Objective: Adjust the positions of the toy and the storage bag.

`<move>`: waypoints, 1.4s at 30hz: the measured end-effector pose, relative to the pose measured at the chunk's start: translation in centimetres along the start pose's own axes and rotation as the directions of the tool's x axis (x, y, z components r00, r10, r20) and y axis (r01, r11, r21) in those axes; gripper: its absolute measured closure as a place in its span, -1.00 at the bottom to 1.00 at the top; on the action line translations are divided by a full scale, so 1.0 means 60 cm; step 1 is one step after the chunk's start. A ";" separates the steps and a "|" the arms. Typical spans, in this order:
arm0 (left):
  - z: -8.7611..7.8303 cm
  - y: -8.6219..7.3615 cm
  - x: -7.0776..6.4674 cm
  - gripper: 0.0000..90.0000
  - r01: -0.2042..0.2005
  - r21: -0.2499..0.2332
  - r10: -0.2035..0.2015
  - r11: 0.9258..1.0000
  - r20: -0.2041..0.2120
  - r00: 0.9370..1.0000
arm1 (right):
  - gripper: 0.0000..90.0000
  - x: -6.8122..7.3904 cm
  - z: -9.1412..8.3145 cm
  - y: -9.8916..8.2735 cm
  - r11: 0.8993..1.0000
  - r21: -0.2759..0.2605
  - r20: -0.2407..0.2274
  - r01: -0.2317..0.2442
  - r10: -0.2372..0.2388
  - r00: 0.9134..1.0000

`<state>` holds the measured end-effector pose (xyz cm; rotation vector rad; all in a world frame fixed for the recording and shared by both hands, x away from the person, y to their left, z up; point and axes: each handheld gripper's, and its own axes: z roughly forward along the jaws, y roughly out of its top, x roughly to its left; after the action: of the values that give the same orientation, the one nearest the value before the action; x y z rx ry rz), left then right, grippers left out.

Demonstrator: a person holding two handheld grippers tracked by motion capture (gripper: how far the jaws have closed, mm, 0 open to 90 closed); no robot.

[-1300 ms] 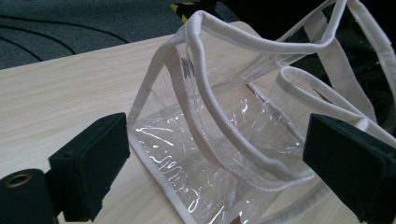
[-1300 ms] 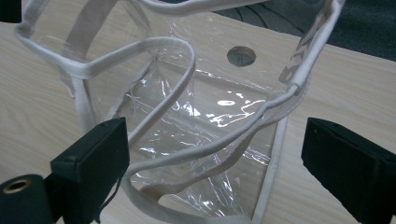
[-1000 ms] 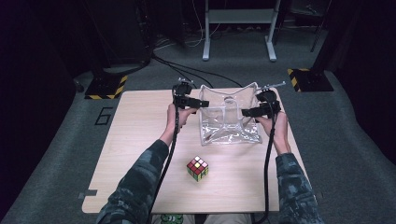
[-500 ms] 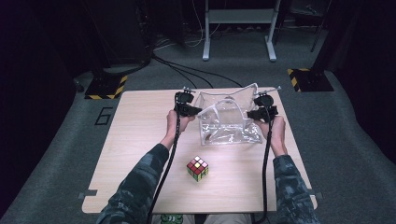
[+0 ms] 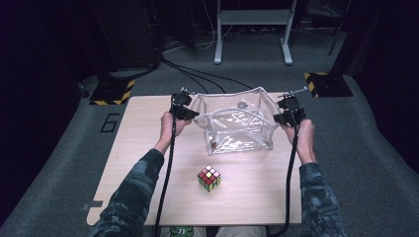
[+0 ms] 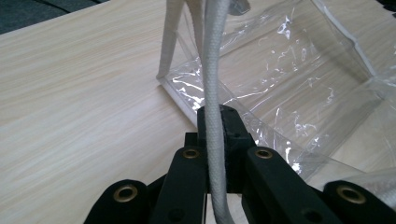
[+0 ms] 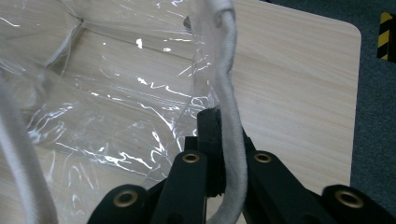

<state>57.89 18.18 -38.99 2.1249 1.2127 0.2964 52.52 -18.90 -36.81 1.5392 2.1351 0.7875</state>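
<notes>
From the high view, a clear plastic bag (image 5: 236, 124) with white rope handles stands open on the far half of the wooden table (image 5: 133, 148), stretched between the two hands. The left gripper (image 5: 184, 109) sits at the bag's left upper edge and the right gripper (image 5: 288, 112) at its right upper edge; from this height the jaws are too small and dark to read, and the rope inside them cannot be made out. A colourful puzzle cube (image 5: 209, 178) lies well apart, nearer the person, between the camouflage sleeves, whose lower ends are cut off by the frame. In the left gripper view, the jaws have just been closing and now clamp a white rope handle (image 6: 211, 93), which runs up from between them to the bag's corner; the handle's top is cut off, and the bag's wall (image 6: 299, 70) shows mostly as glare over wood grain. In the right gripper view, the jaws have likewise just been closing and pinch the other rope handle (image 7: 231, 107) beside the crinkled plastic wall (image 7: 116, 93); another rope strand at the left edge is blurred.
</notes>
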 end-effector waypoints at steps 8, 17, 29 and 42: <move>-0.039 -0.001 0.030 0.99 -0.027 0.027 0.028 0.999 -0.045 0.999 | 0.99 0.006 -0.005 0.005 1.000 0.003 -0.024 0.002 -0.002 1.000; -0.082 0.004 0.057 0.98 -0.031 0.050 0.035 0.998 -0.073 0.997 | 0.99 0.034 -0.012 0.024 0.999 0.017 -0.050 0.045 -0.044 0.998; -0.075 0.004 0.100 0.98 0.020 0.077 -0.014 0.997 -0.072 0.997 | 0.99 0.084 -0.019 0.037 0.993 0.028 -0.028 0.118 -0.117 0.993; -0.057 0.010 0.115 0.98 0.022 0.122 -0.010 0.992 -0.098 0.995 | 0.99 0.104 0.002 0.044 0.990 0.059 -0.042 0.128 -0.126 0.991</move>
<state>60.33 25.18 -36.90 2.2272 1.3337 0.3290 52.51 -12.34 -35.17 1.4116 2.2793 0.7189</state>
